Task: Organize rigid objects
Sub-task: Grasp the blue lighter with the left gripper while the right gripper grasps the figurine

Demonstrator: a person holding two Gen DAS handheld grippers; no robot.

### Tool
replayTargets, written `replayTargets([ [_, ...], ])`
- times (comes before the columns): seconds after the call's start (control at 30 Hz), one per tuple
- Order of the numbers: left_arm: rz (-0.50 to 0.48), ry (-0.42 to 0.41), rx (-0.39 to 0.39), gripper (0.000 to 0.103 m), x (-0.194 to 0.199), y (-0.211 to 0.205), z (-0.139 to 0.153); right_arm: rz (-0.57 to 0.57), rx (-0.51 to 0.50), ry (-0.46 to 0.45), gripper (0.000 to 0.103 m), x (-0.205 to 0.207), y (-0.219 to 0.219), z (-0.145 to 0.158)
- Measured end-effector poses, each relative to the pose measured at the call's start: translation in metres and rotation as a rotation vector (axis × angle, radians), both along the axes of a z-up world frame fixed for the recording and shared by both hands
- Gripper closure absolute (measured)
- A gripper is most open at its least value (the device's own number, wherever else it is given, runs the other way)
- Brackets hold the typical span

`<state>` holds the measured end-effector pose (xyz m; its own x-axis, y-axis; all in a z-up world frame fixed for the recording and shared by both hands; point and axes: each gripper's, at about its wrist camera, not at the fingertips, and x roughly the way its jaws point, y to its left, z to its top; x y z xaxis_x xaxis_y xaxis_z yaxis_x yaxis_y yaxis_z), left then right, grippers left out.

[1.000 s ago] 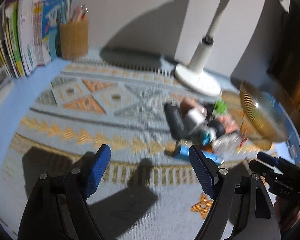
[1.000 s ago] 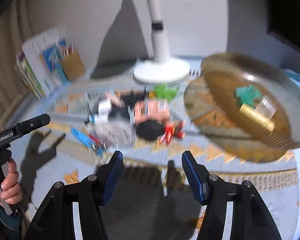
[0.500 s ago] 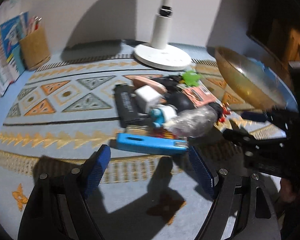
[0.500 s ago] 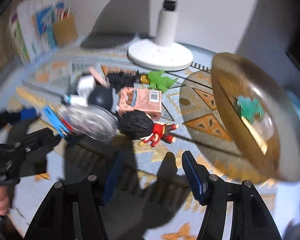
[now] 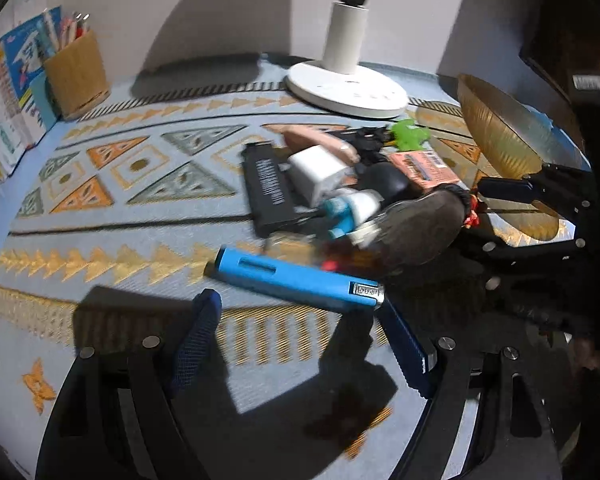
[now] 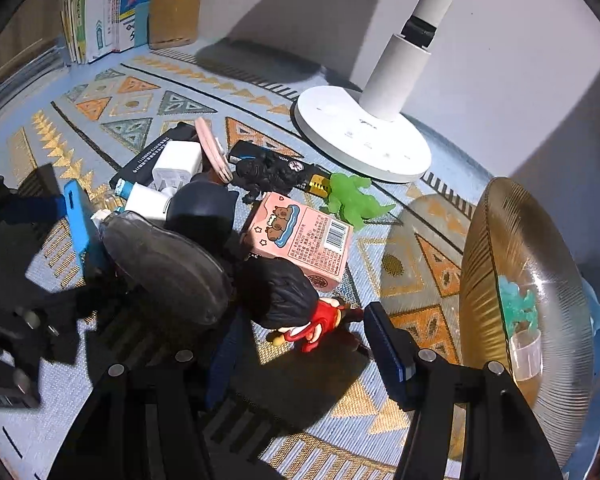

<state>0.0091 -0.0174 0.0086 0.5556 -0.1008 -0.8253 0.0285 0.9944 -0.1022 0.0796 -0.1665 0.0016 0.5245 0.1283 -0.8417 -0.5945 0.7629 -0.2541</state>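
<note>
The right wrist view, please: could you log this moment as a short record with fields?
surface: patterned mat
pile: pink box, green dinosaur, white charger, blue case
nearest item: red-suited figurine, lying between the right gripper fingers
right gripper: closing, pads not pressing it
left gripper: open, empty
bowl: amber glass, at right, holds small items

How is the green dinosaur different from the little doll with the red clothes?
The green dinosaur is one see-through green colour all over; the little doll has a big black head and red clothes. The dinosaur lies by the white lamp base, beyond the pink box; the doll lies on the box's near side, right in front of the right gripper. Both are small toys lying on the patterned mat.
</note>
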Motion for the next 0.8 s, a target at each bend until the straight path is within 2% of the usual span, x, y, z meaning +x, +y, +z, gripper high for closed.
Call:
replayTargets([
  [0.1, 0.050, 0.010, -0.021, 0.024, -0.009, 0.027, -0.001, -0.019, 0.017, 0.015, 0.048, -0.001, -0.003, 0.000],
  [0.13, 0.078, 0.010, -0.018, 0.024, -0.012, 0.039, -0.001, -0.034, 0.026, 0.021, 0.060, -0.003, -0.003, 0.002],
  [0.2, 0.127, 0.008, -0.011, 0.024, -0.017, 0.058, 0.000, -0.066, 0.052, 0.042, 0.065, -0.006, -0.002, 0.006],
  [0.27, 0.157, 0.011, -0.023, 0.024, -0.021, 0.078, 0.002, -0.104, 0.109, 0.103, 0.074, -0.007, -0.005, 0.009],
  [0.37, 0.172, 0.003, -0.020, 0.024, -0.028, 0.096, 0.006, -0.198, 0.193, 0.216, 0.074, -0.004, -0.016, 0.008],
  [0.47, 0.174, -0.018, -0.022, 0.024, -0.032, 0.103, 0.013, -0.240, 0.367, 0.336, 0.074, -0.005, -0.031, 0.011],
  [0.53, 0.165, -0.027, -0.061, 0.024, -0.029, 0.105, 0.017, -0.252, 0.365, 0.305, 0.074, -0.012, -0.034, 0.017],
  [0.6, 0.158, -0.024, -0.057, 0.024, -0.019, 0.098, 0.017, -0.252, 0.306, 0.235, 0.074, -0.021, -0.034, 0.024],
  [0.73, 0.173, 0.034, 0.006, 0.024, 0.011, 0.080, 0.000, -0.265, 0.304, 0.222, 0.073, -0.029, -0.042, 0.028],
  [0.8, 0.177, 0.025, 0.068, 0.025, 0.017, 0.072, -0.004, -0.280, 0.302, 0.217, 0.072, -0.031, -0.049, 0.029],
])
